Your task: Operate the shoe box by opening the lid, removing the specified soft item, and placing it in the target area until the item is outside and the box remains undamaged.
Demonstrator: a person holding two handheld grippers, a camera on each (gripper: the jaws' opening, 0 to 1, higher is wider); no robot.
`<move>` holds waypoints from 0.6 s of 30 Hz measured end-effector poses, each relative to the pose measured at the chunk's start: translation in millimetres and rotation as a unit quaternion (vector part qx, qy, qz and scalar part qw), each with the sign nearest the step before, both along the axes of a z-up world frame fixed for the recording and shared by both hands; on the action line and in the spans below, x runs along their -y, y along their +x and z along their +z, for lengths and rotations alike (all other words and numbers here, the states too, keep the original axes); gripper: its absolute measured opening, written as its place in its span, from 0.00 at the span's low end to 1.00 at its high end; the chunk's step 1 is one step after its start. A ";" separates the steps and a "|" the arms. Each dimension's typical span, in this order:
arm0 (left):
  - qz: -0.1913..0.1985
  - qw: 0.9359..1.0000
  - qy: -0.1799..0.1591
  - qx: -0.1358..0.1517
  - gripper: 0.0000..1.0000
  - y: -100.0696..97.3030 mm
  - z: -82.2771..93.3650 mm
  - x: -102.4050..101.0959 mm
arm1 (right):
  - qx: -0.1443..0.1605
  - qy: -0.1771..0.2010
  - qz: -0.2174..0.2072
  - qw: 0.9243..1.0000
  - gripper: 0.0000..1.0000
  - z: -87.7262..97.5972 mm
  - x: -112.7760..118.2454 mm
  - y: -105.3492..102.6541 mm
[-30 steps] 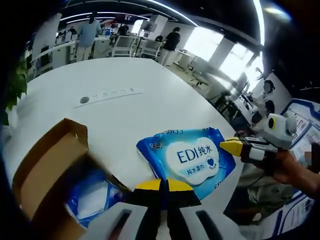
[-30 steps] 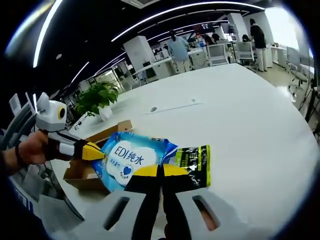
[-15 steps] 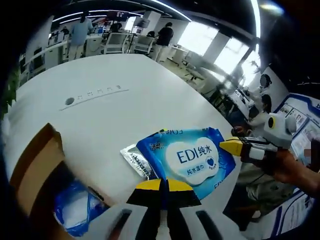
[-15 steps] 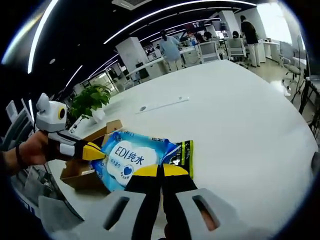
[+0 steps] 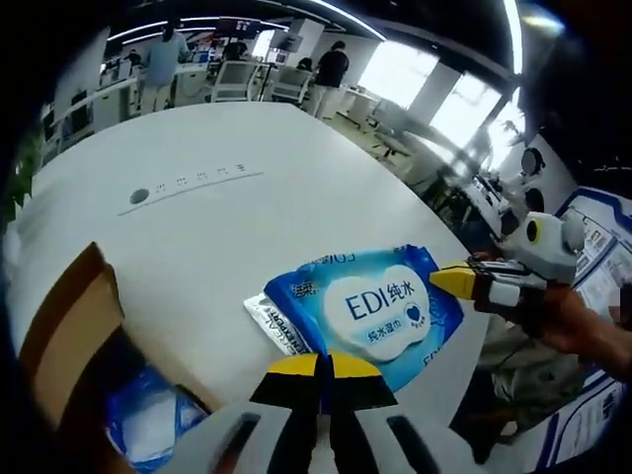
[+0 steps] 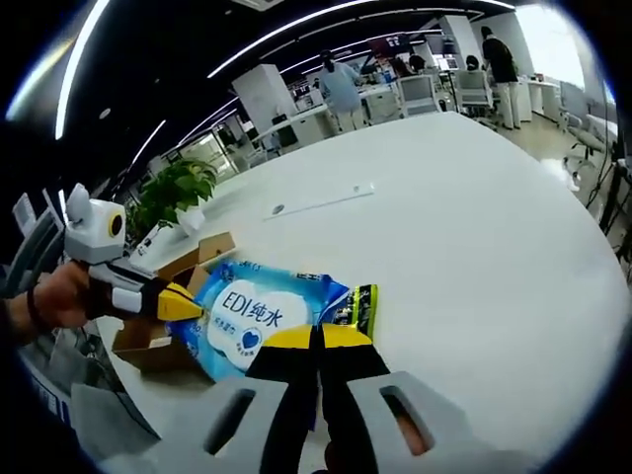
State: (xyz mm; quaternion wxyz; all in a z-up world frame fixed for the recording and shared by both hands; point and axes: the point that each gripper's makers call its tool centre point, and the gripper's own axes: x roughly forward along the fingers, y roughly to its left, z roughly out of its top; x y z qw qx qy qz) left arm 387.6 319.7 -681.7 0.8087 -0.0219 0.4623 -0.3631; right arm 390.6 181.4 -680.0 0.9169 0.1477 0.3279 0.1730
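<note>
Left hand-held gripper [image 5: 318, 367]: jaws pressed together, pinching the near edge of the blue wipes pack [image 5: 373, 311], which is hanging over the white table [image 5: 217, 227]. Right hand-held gripper [image 6: 318, 339]: jaws likewise closed, clamping the opposite edge of the same pack [image 6: 259, 314]. So both are gripping one soft pack, which is outside the box.

In the left gripper view, the right hand-held gripper [image 5: 456, 280] is coming in at 3 o'clock, a person's hand [image 5: 583, 331] wrapped around it, its yellow tip touching the pack's edge. In the right gripper view, the left hand-held gripper [image 6: 183, 302] is entering at 9 o'clock, held by a hand [image 6: 54, 296].

Cardboard shoe box [image 5: 64, 336] is sitting at 8 o'clock of the pack in the left gripper view, flap up, with a blue-and-white packet [image 5: 148, 425] lying inside. In the right gripper view the box [image 6: 163, 321] is partly hidden behind the pack.

A small foil sachet [image 5: 272, 321] is peeking out at the pack's 9 o'clock edge; in the right gripper view its dark, yellow-edged side [image 6: 355, 306] is showing at 3 o'clock.

Farther off: a flush power strip [image 5: 193, 183] in the table, a potted plant [image 6: 173, 193], people standing [image 6: 341, 84] by desks.
</note>
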 end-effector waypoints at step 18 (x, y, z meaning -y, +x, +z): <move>0.014 0.999 0.025 -0.017 0.00 16.5 -29.6 2.1 | -0.025 -0.018 0.034 0.999 0.00 -30.5 -1.8 44.0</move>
